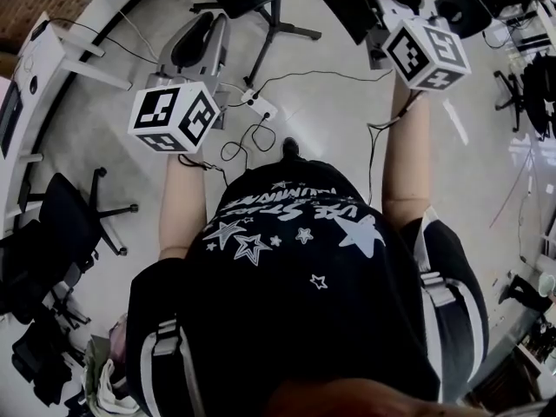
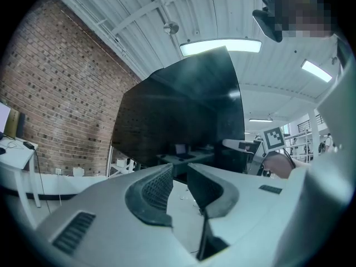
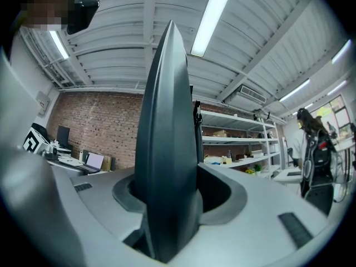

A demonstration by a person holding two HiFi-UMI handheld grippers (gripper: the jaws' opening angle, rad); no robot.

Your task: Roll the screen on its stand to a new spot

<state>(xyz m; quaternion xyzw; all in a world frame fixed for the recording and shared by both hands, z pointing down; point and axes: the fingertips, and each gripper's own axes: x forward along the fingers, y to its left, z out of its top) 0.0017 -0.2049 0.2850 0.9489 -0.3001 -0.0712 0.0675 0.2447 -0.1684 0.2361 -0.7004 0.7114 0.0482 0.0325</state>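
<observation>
The right gripper (image 3: 172,196) is clamped on the edge of the screen (image 3: 167,121), which rises toward twelve o'clock between its jaws. The left gripper (image 2: 179,185) is part-open and empty, with the dark panel beyond it at twelve o'clock.

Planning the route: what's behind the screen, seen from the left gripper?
Beside the screen a brick wall shows, and above it a ceiling light; whatever stands directly behind the screen is covered.

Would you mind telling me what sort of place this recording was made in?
Probably a workshop or lab-style office: it has a brick wall, stocked shelves, a laptop on a desk and an office chair.
</observation>
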